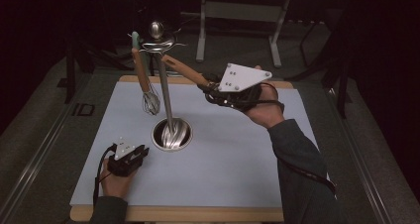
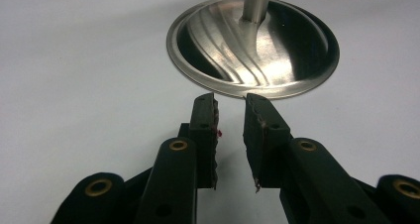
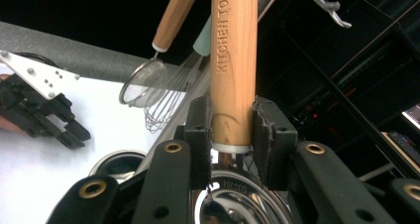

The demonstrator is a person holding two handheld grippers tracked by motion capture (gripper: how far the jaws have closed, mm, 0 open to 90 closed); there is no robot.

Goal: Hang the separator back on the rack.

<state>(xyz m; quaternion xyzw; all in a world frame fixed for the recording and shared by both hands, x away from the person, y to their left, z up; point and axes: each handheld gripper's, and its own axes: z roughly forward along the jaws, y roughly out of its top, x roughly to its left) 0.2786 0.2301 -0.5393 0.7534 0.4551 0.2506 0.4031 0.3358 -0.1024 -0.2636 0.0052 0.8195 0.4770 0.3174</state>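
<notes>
Here we keep the right gripper [image 3: 232,122] pinching the stiff, light wooden handle [image 3: 233,60] near its metal collar, while the left gripper [image 2: 231,116] rests empty, jaws apart.

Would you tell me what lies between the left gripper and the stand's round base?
Nothing: bare table separates the left gripper from the base, as its own view shows.

You work in a dim lab or recording room, not a kitchen. A pale blue board with a wooden edge [image 1: 277,149] lies on a grey carpeted bench [image 1: 44,149]. At its far side stand a grey metal frame with splayed feet [image 1: 237,11] and black stands [image 1: 341,85]. The kitchen tools hang from a lone steel stand with a round base [image 1: 171,135], staged as props.
</notes>
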